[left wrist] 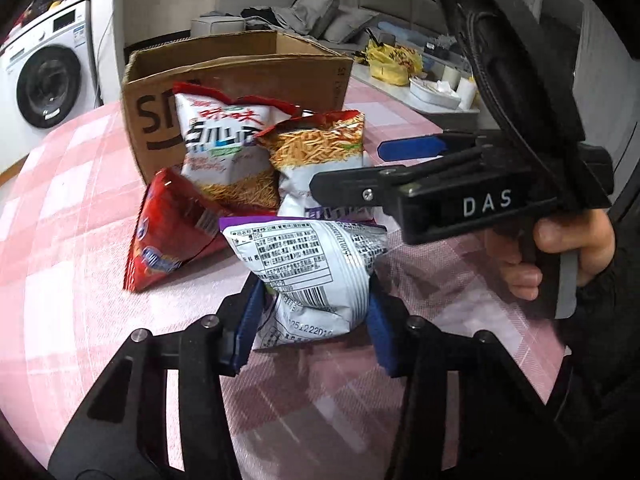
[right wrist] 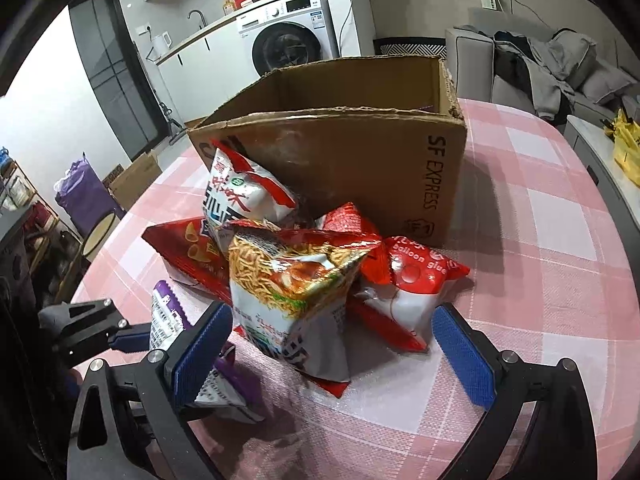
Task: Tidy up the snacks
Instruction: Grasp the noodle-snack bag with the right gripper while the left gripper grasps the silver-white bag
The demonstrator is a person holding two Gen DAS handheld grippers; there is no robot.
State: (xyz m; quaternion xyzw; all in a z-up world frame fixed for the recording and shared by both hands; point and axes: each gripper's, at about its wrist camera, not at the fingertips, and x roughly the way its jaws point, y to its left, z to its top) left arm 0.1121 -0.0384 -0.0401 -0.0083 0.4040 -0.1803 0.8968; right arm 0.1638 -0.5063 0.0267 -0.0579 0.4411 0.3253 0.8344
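A pile of snack bags lies on the pink checked tablecloth in front of an open cardboard box (left wrist: 240, 76) (right wrist: 352, 160). My left gripper (left wrist: 312, 320) is shut on a silver and purple snack bag (left wrist: 308, 264), squeezing its lower part; that bag also shows in the right wrist view (right wrist: 168, 320). My right gripper (right wrist: 332, 348) is open, its blue pads on either side of a noodle-snack bag (right wrist: 296, 288) without touching it. In the left wrist view the right gripper (left wrist: 400, 168) reaches in from the right over the pile. Red bags (left wrist: 168, 232) (right wrist: 412, 280) lie beside it.
A white and red snack bag (left wrist: 224, 148) (right wrist: 244, 200) leans on the box front. The round table's edge (right wrist: 120, 240) drops off at the left. A washing machine (right wrist: 288, 36), a grey sofa (right wrist: 540, 68) and a side table with a yellow bag (left wrist: 394, 64) stand beyond.
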